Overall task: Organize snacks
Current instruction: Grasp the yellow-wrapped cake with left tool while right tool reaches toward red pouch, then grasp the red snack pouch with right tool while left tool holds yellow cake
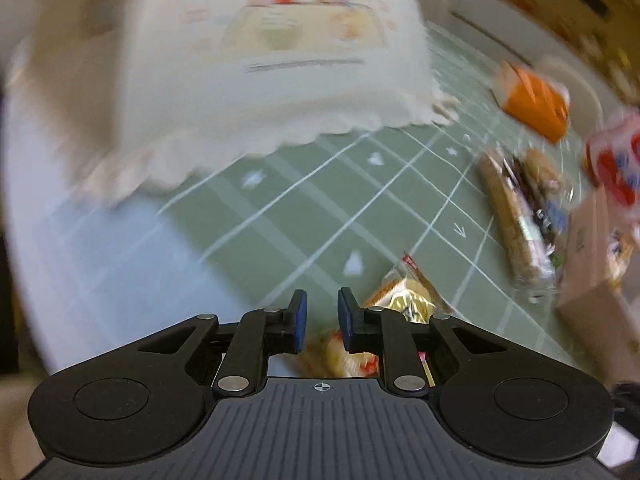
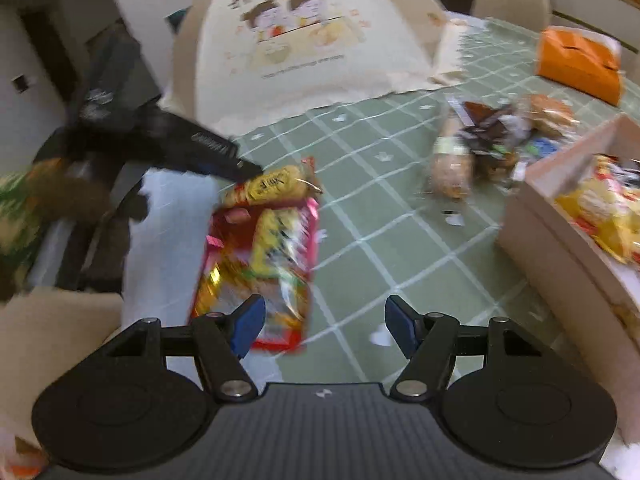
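A yellow snack packet lies on the green checked tablecloth, against the top of a big red bag of snacks. My left gripper comes in from the left onto the packet's near end. In the left wrist view its jaws stand narrow, with that end low between the pads and the rest of the packet sticking out to the right. My right gripper hovers open over the cloth with nothing in it, its left finger above the red bag's lower edge.
A cardboard box with yellow snack packs stands at the right. Beyond it lie a pile of wrapped breads and biscuits and an orange box. A cream cartoon-printed bag fills the far side. The table edge is at the left.
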Demonstrator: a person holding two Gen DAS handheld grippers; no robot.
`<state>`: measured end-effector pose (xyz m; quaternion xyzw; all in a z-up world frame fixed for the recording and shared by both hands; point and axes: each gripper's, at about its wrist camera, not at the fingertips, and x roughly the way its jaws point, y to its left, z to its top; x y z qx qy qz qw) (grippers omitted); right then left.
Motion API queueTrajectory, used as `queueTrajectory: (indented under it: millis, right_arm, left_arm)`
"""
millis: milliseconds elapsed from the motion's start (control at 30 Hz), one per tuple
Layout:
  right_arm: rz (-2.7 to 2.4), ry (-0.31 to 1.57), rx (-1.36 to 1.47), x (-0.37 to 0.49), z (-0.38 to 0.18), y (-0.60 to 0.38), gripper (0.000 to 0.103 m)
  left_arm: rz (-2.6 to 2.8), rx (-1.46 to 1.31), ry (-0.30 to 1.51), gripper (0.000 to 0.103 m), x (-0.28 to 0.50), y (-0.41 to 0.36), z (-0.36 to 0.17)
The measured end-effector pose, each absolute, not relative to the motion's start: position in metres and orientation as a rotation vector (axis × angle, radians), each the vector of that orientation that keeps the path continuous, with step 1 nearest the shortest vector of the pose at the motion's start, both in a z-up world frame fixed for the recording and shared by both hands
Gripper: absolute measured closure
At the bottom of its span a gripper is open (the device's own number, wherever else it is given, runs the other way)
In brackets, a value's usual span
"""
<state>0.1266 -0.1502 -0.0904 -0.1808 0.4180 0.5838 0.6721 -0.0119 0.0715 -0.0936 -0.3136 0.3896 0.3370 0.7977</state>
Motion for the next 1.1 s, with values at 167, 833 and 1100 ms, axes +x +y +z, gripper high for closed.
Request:
queueTrajectory:
  millis: [167,833,1100]
  right_arm:
    - [1.368,0.934,-0.432,0.111,-0.096,-0.122,0.036]
    - [1.155,0.901,-0.522,0.043,-0.115,-0.106,0.030]
    - [1.020,0.907,-0.460,0.074,-0.112,-0.168,0.042]
  left_arm:
    - [0.745,-0.875,0.781,0.082,-0.067,0.043,-0.085]
    - [0.375,-0.262,0.898,0.079,0.005,0.044,-0.087]
    - [0.310,-0.035,1.001,0.051,0.038,0.017,-0.102]
